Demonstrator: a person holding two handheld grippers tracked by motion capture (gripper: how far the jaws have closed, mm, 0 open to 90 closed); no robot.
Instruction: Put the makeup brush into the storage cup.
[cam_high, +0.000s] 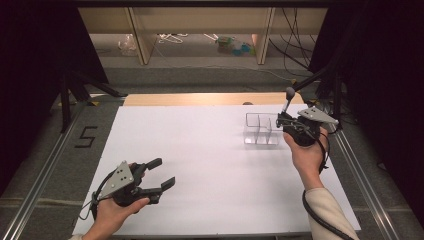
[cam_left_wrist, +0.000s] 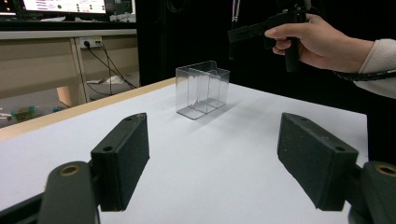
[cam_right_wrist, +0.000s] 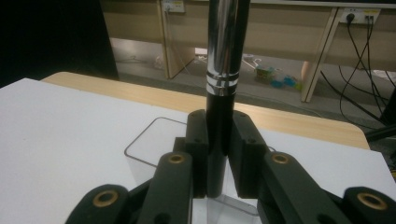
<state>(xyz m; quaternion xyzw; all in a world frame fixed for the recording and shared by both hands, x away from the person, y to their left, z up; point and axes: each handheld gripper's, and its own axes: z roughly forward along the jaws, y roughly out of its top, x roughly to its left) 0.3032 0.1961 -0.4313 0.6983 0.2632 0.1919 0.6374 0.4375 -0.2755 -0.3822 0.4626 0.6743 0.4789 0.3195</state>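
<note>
The black-and-chrome tool (cam_right_wrist: 223, 93) is standing upright above the clear divided box (cam_high: 261, 129), pinched tight between the right gripper (cam_right_wrist: 219, 154) jaws. The box is sitting toward the far right of the white table (cam_high: 200, 165), with wooden shelving (cam_high: 200, 30) behind. The left gripper (cam_high: 162, 172) is resting near the front edge, jaws wide apart and holding nothing.
</note>
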